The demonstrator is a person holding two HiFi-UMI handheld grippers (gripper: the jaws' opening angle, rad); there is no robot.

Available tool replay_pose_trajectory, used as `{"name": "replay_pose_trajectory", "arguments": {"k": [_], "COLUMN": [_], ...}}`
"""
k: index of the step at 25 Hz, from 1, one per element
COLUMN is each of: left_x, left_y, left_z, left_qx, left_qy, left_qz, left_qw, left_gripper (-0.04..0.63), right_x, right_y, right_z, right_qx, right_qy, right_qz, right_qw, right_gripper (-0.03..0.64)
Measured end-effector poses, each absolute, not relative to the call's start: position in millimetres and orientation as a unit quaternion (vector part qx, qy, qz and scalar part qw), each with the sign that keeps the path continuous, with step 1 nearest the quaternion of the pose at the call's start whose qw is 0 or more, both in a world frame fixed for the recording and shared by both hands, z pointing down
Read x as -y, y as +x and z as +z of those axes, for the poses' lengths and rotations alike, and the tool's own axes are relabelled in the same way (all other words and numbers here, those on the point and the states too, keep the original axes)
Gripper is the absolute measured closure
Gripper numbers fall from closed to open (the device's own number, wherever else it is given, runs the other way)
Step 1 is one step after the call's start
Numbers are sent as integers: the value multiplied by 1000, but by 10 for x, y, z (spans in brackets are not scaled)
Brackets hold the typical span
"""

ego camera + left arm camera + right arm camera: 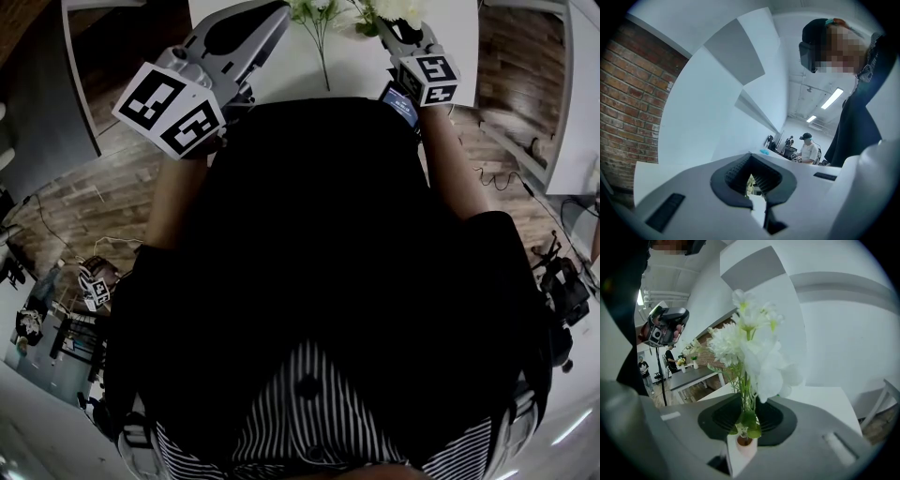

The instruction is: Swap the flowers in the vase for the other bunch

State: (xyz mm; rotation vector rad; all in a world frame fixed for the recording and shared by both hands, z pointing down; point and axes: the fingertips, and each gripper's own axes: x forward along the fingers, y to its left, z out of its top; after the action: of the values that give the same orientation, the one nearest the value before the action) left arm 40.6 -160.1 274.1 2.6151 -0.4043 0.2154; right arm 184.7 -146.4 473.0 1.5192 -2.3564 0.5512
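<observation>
Wood floor, brick on one side, white walls elsewhere, and a white tabletop (361,70) at 12 o'clock from where I'm looking down. The thing I care about is the white bunch (750,348). It's out at about 1 o'clock over the tabletop, with its green stems running down between the pads of my right tongs (745,427), which are closed in on them. So that bunch is in the tongs, not in a vase, and honestly I can't spot the vase in any view.

Handling-wise, I'd guess it weighs next to nothing. The petals look soft and easy to crush, and the thin stems could bend, slide or twist in the pads. Low on the stems, under the leaves, looks like the place to hold it, never the heads. It's top-heavy, so I'd expect it to flop if the pinch goes slack.

Another thin green stem (323,61) lies flat on the tabletop at 12 o'clock, apart from both tongs.

Pose: my right forearm is stretched forward, tongs tipped a little downward. My left tongs (752,185) sit at 11 o'clock by the tabletop's corner, roughly level. Their pads are nearly together with just a slit between them and nothing in them.
</observation>
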Motion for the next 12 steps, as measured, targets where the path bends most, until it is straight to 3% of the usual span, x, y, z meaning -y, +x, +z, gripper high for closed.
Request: {"name": "replay_pose_trajectory", "arguments": {"k": [5, 9, 12], "left_x": [1588, 1575, 1568], "left_y": [416, 397, 404], "left_z": [2747, 2773, 2784], "left_qx": [148, 145, 141], "left_qy": [956, 957, 957], "left_qz": [79, 77, 74], "left_qw": [241, 241, 242], "left_gripper": [589, 589, 589], "right_x": [1346, 1279, 1220], "right_y": [1810, 1778, 1780], "right_z": [4924, 5001, 5058], "right_qx": [815, 816, 815], "right_qy": [511, 497, 487], "right_qz": [211, 238, 256], "right_qw": [173, 175, 183], "right_gripper": [494, 387, 361]}}
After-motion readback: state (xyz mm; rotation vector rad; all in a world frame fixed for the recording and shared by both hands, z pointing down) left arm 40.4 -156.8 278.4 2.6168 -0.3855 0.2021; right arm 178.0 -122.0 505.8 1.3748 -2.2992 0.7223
